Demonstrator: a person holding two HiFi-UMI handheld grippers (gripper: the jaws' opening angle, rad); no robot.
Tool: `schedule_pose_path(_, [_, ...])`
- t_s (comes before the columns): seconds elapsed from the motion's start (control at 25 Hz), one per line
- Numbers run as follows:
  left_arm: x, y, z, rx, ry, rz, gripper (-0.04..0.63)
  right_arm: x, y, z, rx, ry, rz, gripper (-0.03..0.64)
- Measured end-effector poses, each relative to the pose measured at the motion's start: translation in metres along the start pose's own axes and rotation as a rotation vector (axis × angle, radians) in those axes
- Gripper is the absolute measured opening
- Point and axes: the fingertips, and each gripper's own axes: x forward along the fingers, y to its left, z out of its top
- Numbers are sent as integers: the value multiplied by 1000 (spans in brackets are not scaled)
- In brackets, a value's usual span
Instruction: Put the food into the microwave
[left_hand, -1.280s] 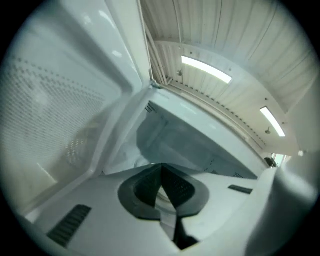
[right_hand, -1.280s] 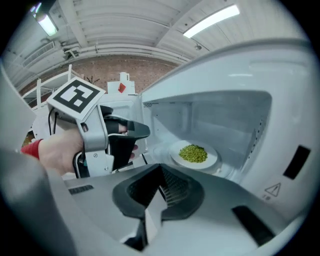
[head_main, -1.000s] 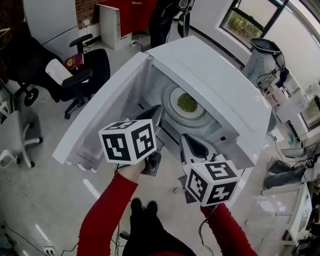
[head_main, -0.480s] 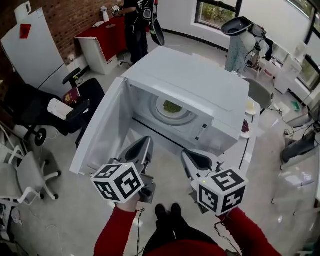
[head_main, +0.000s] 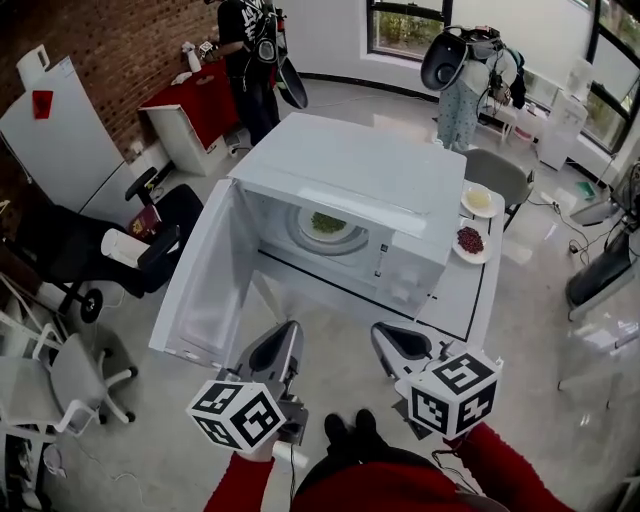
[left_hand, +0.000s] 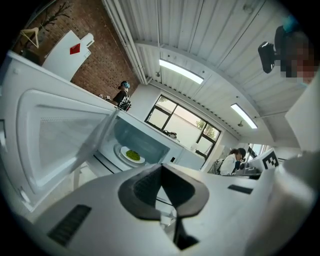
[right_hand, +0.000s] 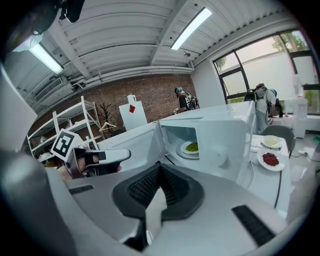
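Observation:
The white microwave (head_main: 370, 170) stands on a white table (head_main: 455, 300) with its door (head_main: 205, 275) swung wide open to the left. A plate of green food (head_main: 328, 223) lies on the turntable inside; it also shows in the left gripper view as the green food (left_hand: 132, 155) and in the right gripper view as the green food (right_hand: 191, 147). My left gripper (head_main: 288, 330) and right gripper (head_main: 385, 333) hang side by side in front of the microwave, well short of it. Both are shut with nothing between the jaws, the left gripper (left_hand: 161, 167) and the right gripper (right_hand: 160, 167).
A plate of red food (head_main: 469, 241) and a plate of pale yellow food (head_main: 479, 200) sit on the table right of the microwave. Office chairs (head_main: 75, 375) stand at the left. A person (head_main: 245, 45) stands by a red cabinet (head_main: 200, 100) at the back.
Both grippers have drawn back from the microwave's mouth toward me. The microwave now lies farther off, and the two plates on its right have come into view.

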Motion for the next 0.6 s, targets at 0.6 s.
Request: schedule_pose_path(0.6, [-36, -22, -1, 88, -60, 16, 9, -24, -5, -9, -50, -59, -7, 14])
